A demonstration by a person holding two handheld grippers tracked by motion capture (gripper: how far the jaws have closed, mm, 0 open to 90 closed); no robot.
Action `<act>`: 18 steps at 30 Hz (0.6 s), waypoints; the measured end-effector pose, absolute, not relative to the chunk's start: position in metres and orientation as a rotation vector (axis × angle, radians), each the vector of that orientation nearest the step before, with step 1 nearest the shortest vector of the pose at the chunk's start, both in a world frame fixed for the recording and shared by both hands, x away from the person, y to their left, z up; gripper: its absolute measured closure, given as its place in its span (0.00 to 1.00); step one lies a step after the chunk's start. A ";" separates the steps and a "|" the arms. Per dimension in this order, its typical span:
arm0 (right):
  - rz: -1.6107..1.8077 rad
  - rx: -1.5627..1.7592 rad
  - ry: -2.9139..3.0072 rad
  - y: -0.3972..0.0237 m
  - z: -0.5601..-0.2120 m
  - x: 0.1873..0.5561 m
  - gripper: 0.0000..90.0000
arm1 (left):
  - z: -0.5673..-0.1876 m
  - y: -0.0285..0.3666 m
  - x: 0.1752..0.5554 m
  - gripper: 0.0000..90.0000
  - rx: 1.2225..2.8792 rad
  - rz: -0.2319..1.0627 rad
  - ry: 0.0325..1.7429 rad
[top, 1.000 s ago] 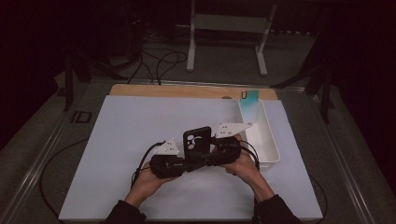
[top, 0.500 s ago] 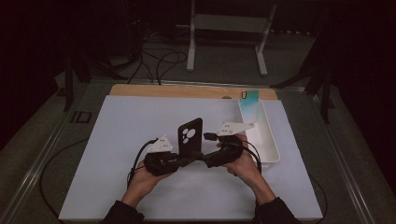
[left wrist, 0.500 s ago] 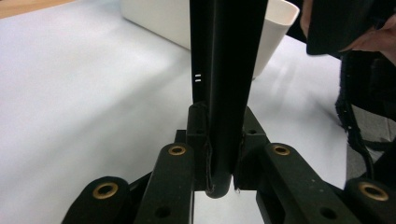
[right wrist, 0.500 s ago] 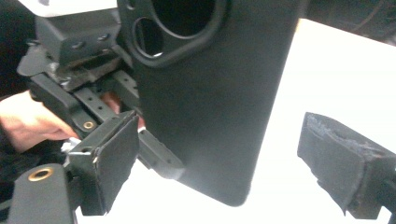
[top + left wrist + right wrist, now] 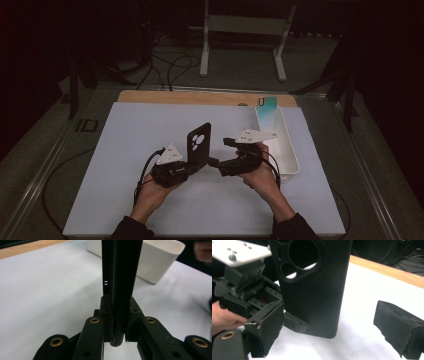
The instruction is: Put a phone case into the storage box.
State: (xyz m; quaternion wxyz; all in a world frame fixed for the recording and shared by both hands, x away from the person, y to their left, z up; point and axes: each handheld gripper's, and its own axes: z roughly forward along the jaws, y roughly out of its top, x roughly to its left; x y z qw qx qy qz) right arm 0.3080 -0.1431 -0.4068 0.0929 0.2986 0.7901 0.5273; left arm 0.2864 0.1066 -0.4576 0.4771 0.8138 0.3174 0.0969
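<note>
A black phone case [image 5: 199, 145] with round camera cut-outs stands upright above the white mat. My left gripper [image 5: 191, 167] is shut on its bottom edge. In the left gripper view the case's thin edge [image 5: 120, 285] rises between the left gripper's [image 5: 119, 325] pressing pads. My right gripper [image 5: 221, 152] sits just right of the case, and its jaws have just been opening. In the right gripper view its pads [image 5: 270, 327] stand wide apart. The case's back [image 5: 317, 290] is just ahead of them, untouched, and the left gripper [image 5: 244, 282] holds it there.
A long white bin [image 5: 287, 155] lies at the mat's right side, close behind my right hand, with a teal phone [image 5: 267, 106] propped at its far end. The bin's wall [image 5: 155, 262] appears beyond the case. A wooden strip [image 5: 200, 97] edges the mat's far side.
The right gripper's jaws have spread and come off the case, drawing slightly right. The case has tipped more upright in the left gripper, which stays closed on it.
</note>
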 end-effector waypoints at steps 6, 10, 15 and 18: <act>1.585 0.896 2.296 -0.137 -0.395 0.306 0.11 | -0.459 0.104 0.284 0.89 1.985 0.253 0.782; 1.606 0.902 2.273 -0.131 -0.391 0.307 0.11 | -0.460 0.100 0.282 0.89 1.998 0.272 0.778; 1.639 0.907 2.247 -0.122 -0.386 0.308 0.11 | -0.462 0.095 0.280 0.89 2.012 0.270 0.769; 1.643 0.908 2.237 -0.118 -0.384 0.308 0.11 | -0.464 0.092 0.279 0.89 2.009 0.266 0.769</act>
